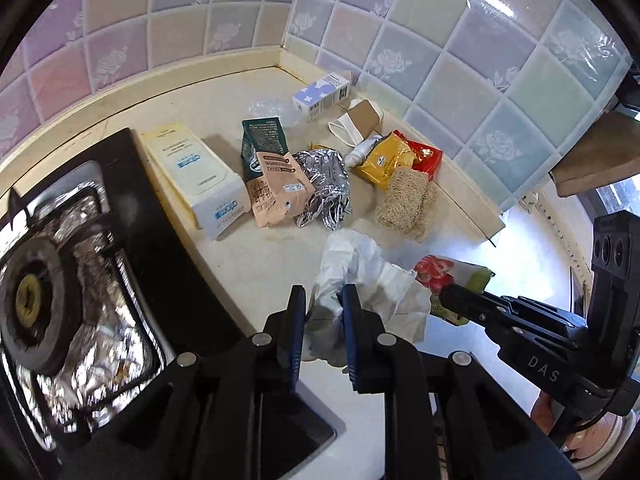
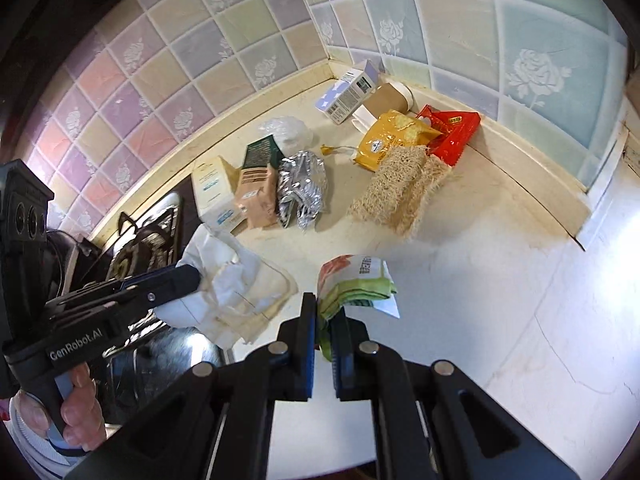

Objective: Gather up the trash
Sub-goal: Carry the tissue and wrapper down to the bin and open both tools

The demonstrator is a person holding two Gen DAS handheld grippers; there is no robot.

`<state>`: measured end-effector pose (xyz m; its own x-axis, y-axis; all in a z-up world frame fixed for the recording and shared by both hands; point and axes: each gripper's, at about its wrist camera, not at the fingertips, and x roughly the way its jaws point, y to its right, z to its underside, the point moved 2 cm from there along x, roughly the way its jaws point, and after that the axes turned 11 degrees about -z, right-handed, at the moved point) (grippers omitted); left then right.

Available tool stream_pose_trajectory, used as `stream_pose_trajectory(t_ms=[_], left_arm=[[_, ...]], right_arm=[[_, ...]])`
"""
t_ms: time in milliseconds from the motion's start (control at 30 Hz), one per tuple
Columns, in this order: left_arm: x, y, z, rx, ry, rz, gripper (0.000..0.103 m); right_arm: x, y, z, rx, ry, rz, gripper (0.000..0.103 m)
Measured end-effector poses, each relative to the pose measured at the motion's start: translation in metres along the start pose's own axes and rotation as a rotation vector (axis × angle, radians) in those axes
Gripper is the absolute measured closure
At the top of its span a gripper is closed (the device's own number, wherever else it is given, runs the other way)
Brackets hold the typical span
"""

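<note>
Both your grippers are already loaded, so what matters now is where the rest of the trash lies from them. Your left gripper (image 1: 323,300) is clenched on the crumpled white paper (image 1: 360,272), and your right gripper (image 2: 325,312) is clenched on the folded red-and-green wrapper (image 2: 354,280); both pieces stick out past the fingertips toward 12 o'clock, apparently lifted off the counter (image 2: 500,280).

The remaining pile sits well apart, further on toward the tiled corner. From the left gripper, the pink carton (image 1: 276,188) and foil wad (image 1: 326,184) lie at about 11 to 12 o'clock, so your left hand is likely nearer those. The straw-coloured scrubber (image 2: 400,196) and yellow packet (image 2: 390,136) lie at 1 o'clock of the right gripper.

Only the left view shows the burner (image 1: 32,304) at 9 o'clock; only the right view shows your fingers (image 2: 78,412) on the left handle.
</note>
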<state>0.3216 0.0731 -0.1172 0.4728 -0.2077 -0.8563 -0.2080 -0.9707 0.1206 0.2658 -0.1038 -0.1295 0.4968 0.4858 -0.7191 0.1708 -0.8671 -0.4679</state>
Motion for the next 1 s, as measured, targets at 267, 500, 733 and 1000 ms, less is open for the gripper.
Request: stream_pose_trajectory(t_ms=[267, 500, 733, 1000], left_arm=[[-0.051, 0.016, 0.053, -0.087, 0.030, -0.093, 0.087], [-0.088, 0.054, 0.124, -0.147, 0.051, -0.203, 0.087], [-0.109, 0.085, 0.193, -0.163, 0.049, -0.276, 0.087], [-0.089, 0.101, 0.255, -0.127, -0.042, -0.319, 0.087]], right_arm=[[-0.047, -0.008, 0.036, -0.075, -0.022, -0.116, 0.097], [-0.090, -0.009, 0.087, -0.188, -0.075, -0.185, 0.097], [-0.102, -0.003, 0.145, -0.264, -0.163, -0.205, 0.097], [-0.076, 0.015, 0.199, -0.220, -0.276, -0.168, 0.097]])
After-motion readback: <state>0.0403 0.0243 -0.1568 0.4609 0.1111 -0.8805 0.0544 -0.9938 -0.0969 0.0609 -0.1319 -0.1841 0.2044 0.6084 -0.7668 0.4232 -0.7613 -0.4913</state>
